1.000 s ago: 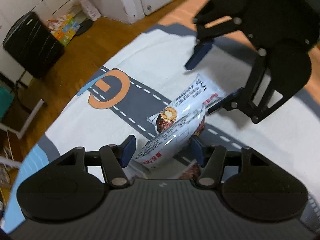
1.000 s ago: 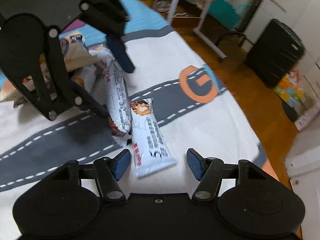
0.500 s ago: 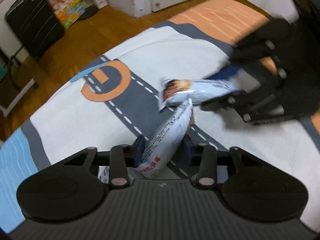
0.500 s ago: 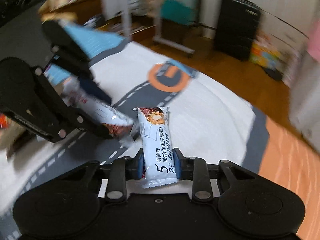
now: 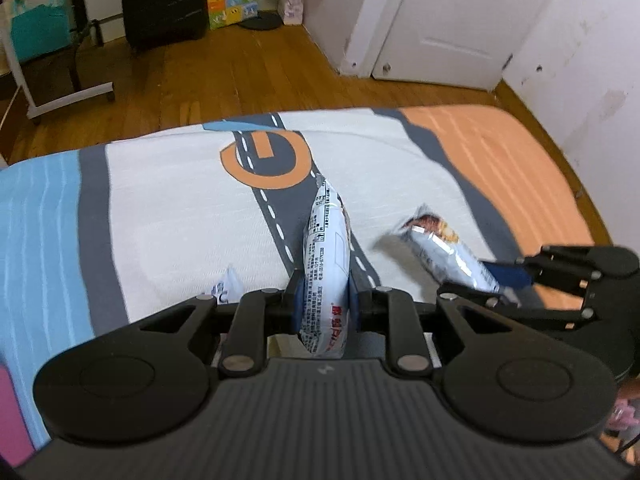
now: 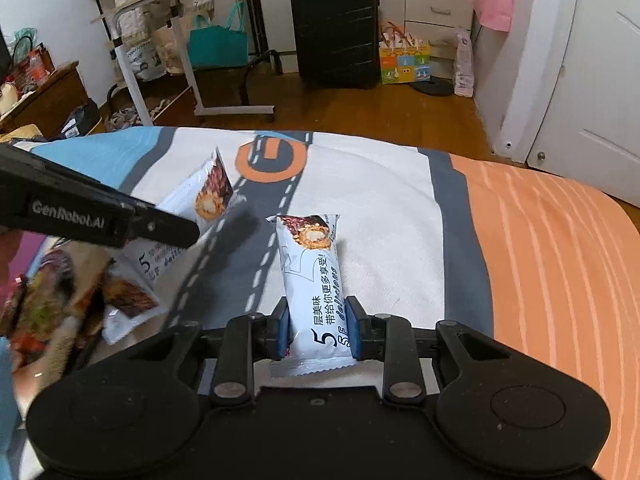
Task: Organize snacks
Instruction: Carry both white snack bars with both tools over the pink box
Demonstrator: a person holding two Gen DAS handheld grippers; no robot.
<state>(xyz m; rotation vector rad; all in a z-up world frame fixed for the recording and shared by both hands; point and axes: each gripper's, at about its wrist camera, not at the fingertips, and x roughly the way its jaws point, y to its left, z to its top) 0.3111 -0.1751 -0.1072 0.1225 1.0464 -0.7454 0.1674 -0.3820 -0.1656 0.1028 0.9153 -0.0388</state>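
Snack bars: one [image 5: 326, 264] clamped in left tool [image 5: 323, 304], long axis running straight ahead along fingers; second [image 6: 312, 280] clamped likewise in right tool [image 6: 317, 330]. Both lifted above bed [image 6: 540, 240], side by side, near-parallel. Loose snack pile [image 6: 60, 300] low left, nearer left tool.

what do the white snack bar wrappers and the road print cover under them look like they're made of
White snack bar wrappers: probably glossy plastic or foil film, judging by bright glare, crinkles and a crimped silvery end seal. Road-print bed cover: likely soft matte woven fabric, showing fine texture and no shine.
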